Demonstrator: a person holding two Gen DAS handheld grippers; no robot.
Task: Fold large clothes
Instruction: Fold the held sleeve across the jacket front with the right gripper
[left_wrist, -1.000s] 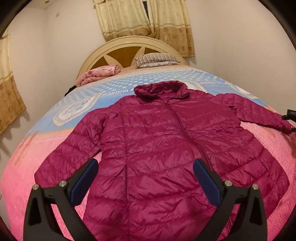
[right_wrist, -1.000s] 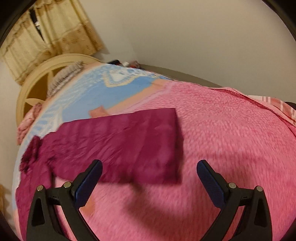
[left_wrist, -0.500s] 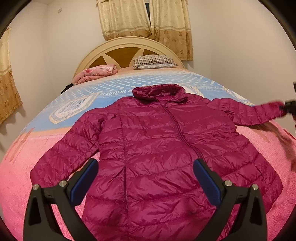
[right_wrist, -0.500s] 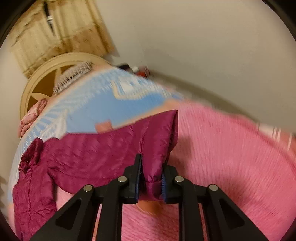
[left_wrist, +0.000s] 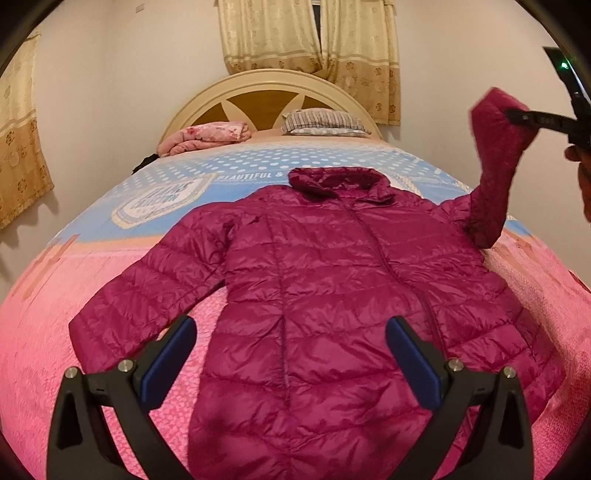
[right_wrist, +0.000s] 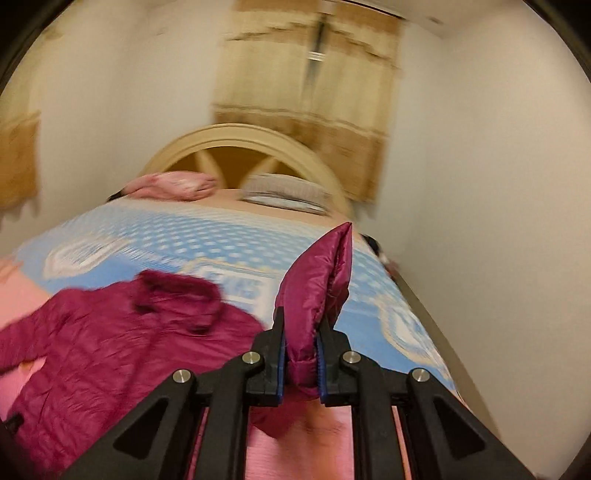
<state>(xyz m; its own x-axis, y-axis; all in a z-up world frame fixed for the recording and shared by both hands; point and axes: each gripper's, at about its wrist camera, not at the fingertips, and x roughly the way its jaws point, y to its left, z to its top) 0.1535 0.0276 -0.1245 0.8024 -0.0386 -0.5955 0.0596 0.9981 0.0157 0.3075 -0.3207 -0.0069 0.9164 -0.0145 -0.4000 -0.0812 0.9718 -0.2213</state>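
A magenta puffer jacket (left_wrist: 332, 295) lies face up on the bed, collar toward the headboard, its left sleeve (left_wrist: 140, 295) spread out. My left gripper (left_wrist: 291, 365) is open and empty above the jacket's lower hem. My right gripper (right_wrist: 300, 354) is shut on the cuff of the right sleeve (right_wrist: 314, 291) and holds it up in the air. In the left wrist view that sleeve (left_wrist: 495, 166) rises steeply at the right, pinched by the right gripper (left_wrist: 517, 116). The jacket body shows blurred in the right wrist view (right_wrist: 110, 350).
The bed has a pink and blue blanket (left_wrist: 55, 332). A striped pillow (left_wrist: 325, 122) and a folded pink blanket (left_wrist: 207, 136) lie by the cream headboard (left_wrist: 266, 88). A wall runs close along the bed's right side (right_wrist: 498, 221). Curtains (left_wrist: 310, 33) hang behind.
My right gripper, shut on the right sleeve cuff, has lifted it high off the bed and swung toward the jacket. The left gripper stays open and has drawn back slightly.
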